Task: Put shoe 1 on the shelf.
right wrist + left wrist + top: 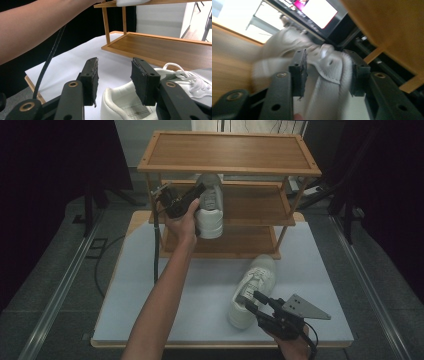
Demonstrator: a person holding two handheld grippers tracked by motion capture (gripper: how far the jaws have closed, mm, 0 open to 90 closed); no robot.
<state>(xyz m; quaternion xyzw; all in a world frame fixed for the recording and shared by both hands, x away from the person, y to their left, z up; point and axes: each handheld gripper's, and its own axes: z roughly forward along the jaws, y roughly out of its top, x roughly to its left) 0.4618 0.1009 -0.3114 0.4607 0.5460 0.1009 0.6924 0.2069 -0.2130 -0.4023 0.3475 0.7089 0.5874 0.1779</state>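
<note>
L claw (197,195) wide, astride heel of shelf shoe (211,207). R claw (256,301) wide, nearest 2nd shoe (252,290), heel just ahead.

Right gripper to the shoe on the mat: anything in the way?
Nothing visible. The right gripper sits at the heel of the white shoe on the mat with its jaws open; in the right gripper view the heel collar lies between the pads, untouched. The second shoe is up on the rack's middle shelf, at the left gripper.
</note>
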